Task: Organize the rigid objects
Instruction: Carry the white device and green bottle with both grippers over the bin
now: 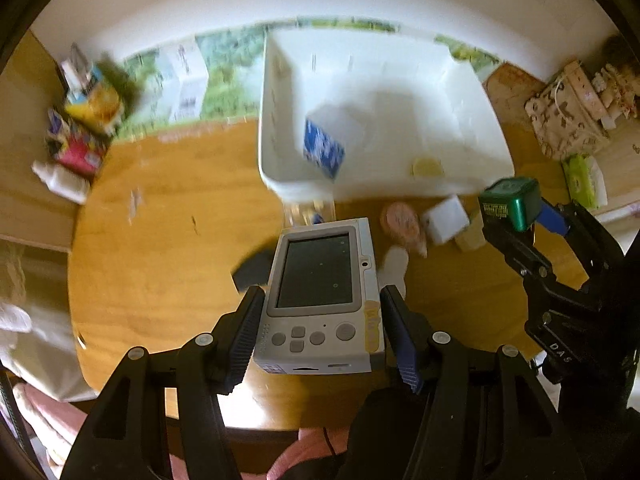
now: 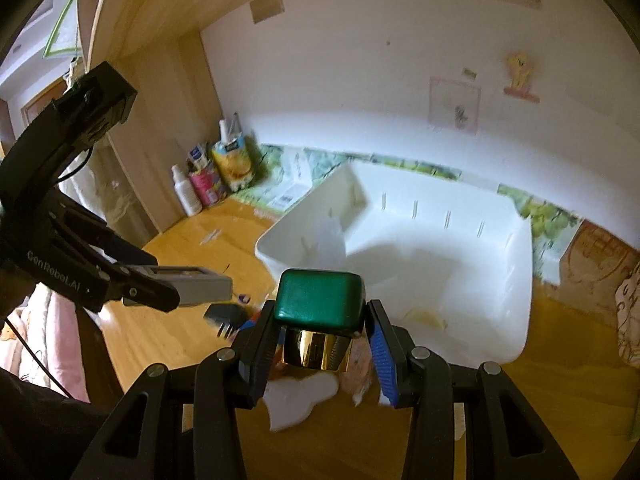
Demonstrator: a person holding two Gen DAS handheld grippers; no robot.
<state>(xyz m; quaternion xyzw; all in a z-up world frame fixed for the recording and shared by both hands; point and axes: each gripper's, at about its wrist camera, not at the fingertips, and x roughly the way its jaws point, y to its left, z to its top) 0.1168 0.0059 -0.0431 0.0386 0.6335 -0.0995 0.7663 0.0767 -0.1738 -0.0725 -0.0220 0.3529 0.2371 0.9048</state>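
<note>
Blurring bin (image 1: 280, 176) contents — blue-printed box (image 1: 323, 152) unreadable.

Grey handheld console (image 1: 320, 296) and green-capped bottle (image 2: 320, 300) held above table.

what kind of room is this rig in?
Most likely a child's bedroom or play corner at home: cartoon pony sticker on the wall, a wooden table with a white storage bin, and a toy-like handheld game console in the left gripper.

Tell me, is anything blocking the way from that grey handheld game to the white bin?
Nothing visible does. The left gripper holds the grey handheld game above the wooden table, and the white bin lies open-topped just beyond it. Small items on the table sit below the path.
</note>
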